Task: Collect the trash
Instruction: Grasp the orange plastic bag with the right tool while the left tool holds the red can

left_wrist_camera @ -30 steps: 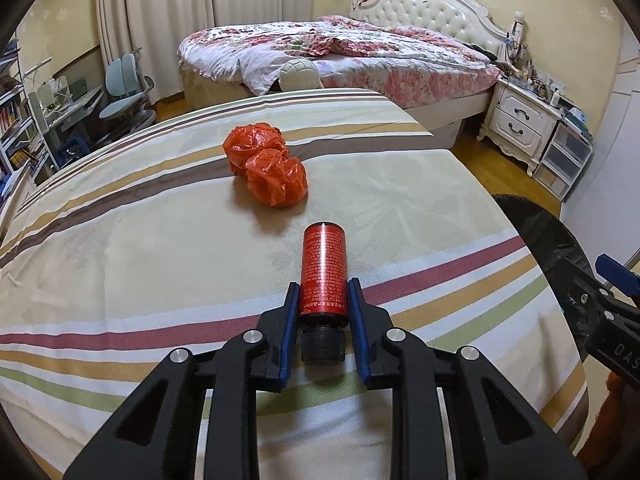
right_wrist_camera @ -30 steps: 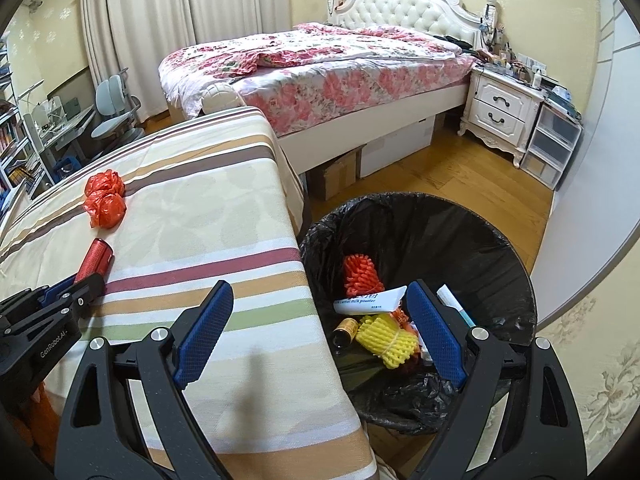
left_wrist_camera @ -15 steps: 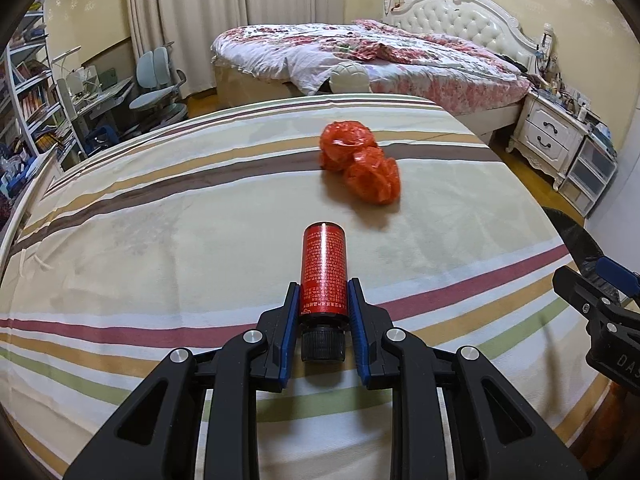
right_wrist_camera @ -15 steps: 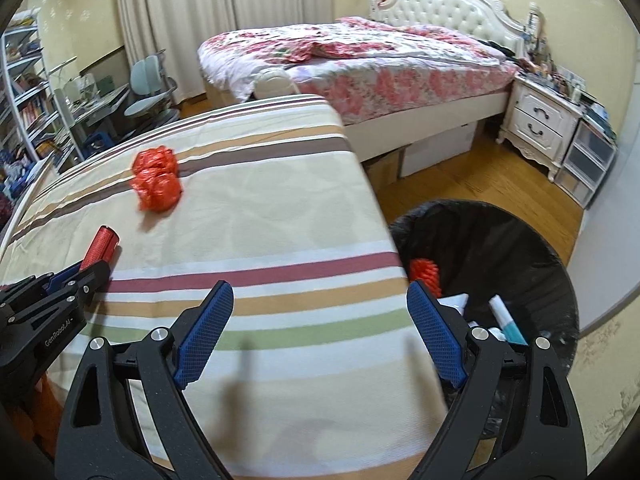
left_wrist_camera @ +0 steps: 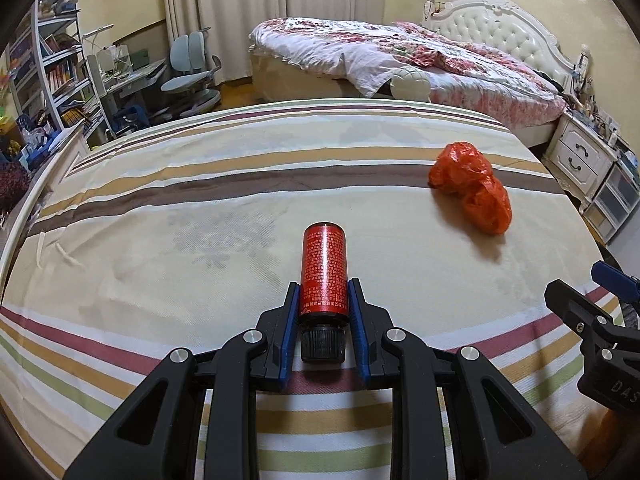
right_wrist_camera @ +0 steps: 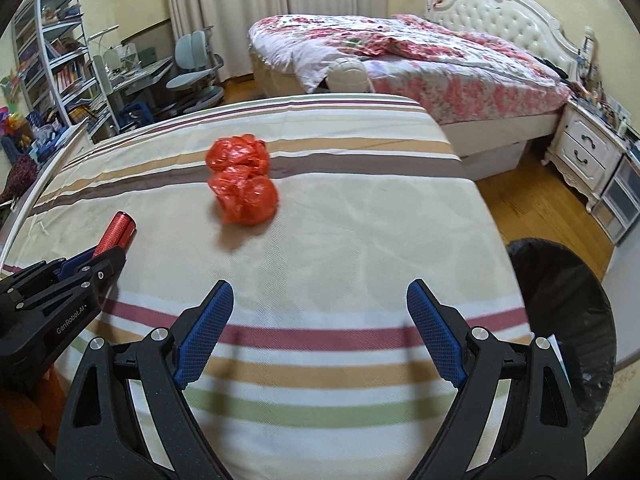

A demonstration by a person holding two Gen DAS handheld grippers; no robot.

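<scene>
Through my left wrist camera, my left tool [left_wrist_camera: 323, 300] is clamped on a red bottle [left_wrist_camera: 324, 270]. Its blue pads press the bottle's lower sides just above the black cap [left_wrist_camera: 322, 344], which sits back between the fingers, and the bottle's body points forward, away from me. Below it lies the striped bedspread [left_wrist_camera: 200, 208], cream with brown, tan, maroon and green bands. Ahead and to the right a crumpled orange plastic bag [left_wrist_camera: 472, 186] rests on the bedspread, well apart from the bottle. At the right edge I see part of my right tool [left_wrist_camera: 600, 320], black with a blue tip. Beyond the striped surface stand a floral bed [left_wrist_camera: 400, 52] with a white tufted headboard, a white nightstand [left_wrist_camera: 580, 156], and a desk chair [left_wrist_camera: 192, 68] by the bookshelves.

Through my right wrist camera, my right tool [right_wrist_camera: 320, 320] is spread wide with nothing between its blue pads [right_wrist_camera: 204, 332], hanging over the near stripes of the bedspread [right_wrist_camera: 340, 240]. The orange plastic bag [right_wrist_camera: 242, 184] lies ahead, slightly left of centre. At the left edge my left tool [right_wrist_camera: 102, 258] shows with the red bottle [right_wrist_camera: 116, 232] sticking out of its grip. To the right, beside the bedspread's edge, stands a bin lined with black plastic [right_wrist_camera: 560, 300] on the wooden floor [right_wrist_camera: 536, 200].
</scene>
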